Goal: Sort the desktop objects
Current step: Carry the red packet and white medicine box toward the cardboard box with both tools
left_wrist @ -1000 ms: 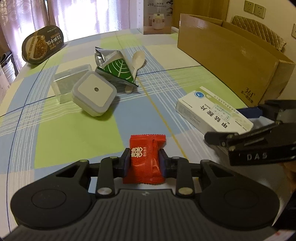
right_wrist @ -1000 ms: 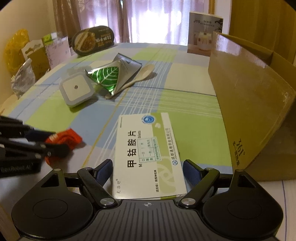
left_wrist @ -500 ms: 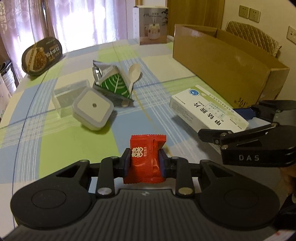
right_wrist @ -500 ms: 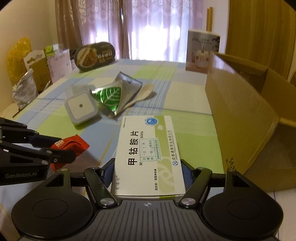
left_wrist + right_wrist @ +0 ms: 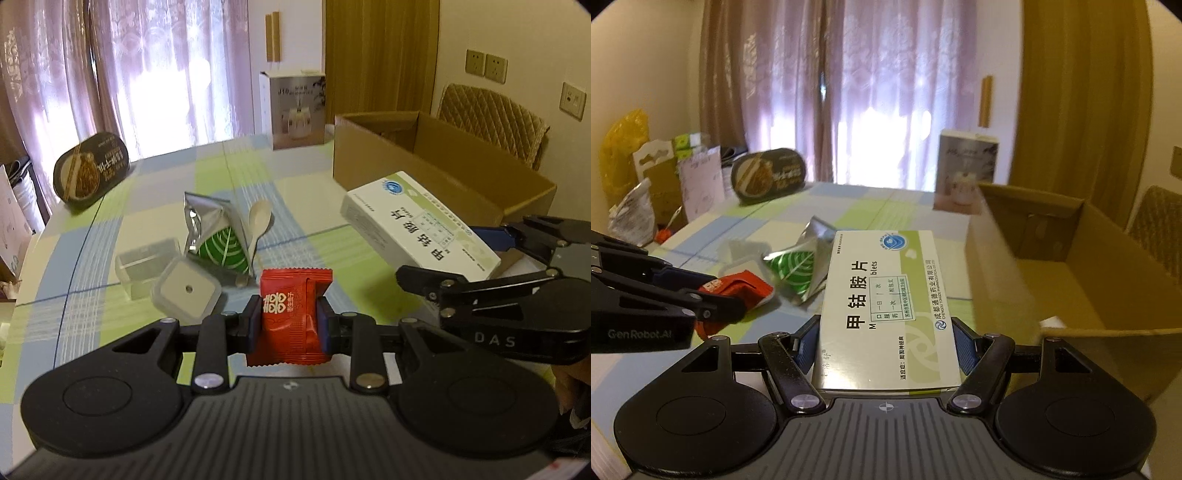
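Pale purple curtains glow behind a table (image 5: pixel 110 317) covered in a green, blue and cream check cloth. At its right edge sits an open cardboard box (image 5: pixel 1071 280), flaps up, with a quilted chair back (image 5: pixel 491 122) behind it.

Both grippers are raised above the cloth. The left gripper (image 5: pixel 289 322) is clenched on a red sachet (image 5: pixel 290 317) with white characters, held upright between the blue pads. The right gripper (image 5: pixel 885 341) grips a white and green medicine carton (image 5: pixel 886 306) by its long sides (printed face up), with the far end of the carton reaching toward the middle of the table, just left of the near wall of the cardboard box. From the left camera the carton (image 5: pixel 417 221) hangs in front of the box's near corner.

On the cloth near the middle lie a silver and green foil pouch (image 5: pixel 214 236), torn open, and a cream spoon (image 5: pixel 258 225) touching its right side. Just nearer are a clear plastic case (image 5: pixel 144 262) and a small square grey and white gadget (image 5: pixel 186 291), tilted.

At the far left edge a dark oval food tub (image 5: pixel 90 173) leans up on its side. At the far edge stands a printed appliance box (image 5: pixel 295 107).
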The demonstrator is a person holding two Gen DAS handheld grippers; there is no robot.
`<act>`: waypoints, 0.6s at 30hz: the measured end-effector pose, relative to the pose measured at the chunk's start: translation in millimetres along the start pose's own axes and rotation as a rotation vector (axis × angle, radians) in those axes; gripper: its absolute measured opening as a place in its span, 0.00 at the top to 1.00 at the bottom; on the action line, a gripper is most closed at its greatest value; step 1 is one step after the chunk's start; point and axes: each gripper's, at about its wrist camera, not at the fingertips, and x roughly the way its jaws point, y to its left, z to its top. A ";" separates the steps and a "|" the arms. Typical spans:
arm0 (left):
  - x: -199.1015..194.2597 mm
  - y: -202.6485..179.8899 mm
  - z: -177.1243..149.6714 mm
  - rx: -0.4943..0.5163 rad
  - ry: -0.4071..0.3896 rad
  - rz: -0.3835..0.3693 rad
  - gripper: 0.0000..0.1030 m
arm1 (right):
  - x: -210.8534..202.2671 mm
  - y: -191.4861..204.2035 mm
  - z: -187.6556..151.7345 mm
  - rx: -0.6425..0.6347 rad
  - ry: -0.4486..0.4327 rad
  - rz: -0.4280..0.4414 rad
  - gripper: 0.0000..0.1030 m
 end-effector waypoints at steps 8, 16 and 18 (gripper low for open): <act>-7.3 -17.2 16.4 0.043 -0.038 -0.016 0.76 | -22.6 -13.2 5.8 -0.008 -0.043 -0.039 0.34; -12.1 -34.8 36.6 0.063 -0.078 -0.032 0.76 | -42.0 -27.8 12.7 -0.019 -0.070 -0.064 0.34; -12.9 -40.4 41.9 0.069 -0.088 -0.043 0.76 | -47.0 -33.1 17.6 -0.022 -0.083 -0.076 0.34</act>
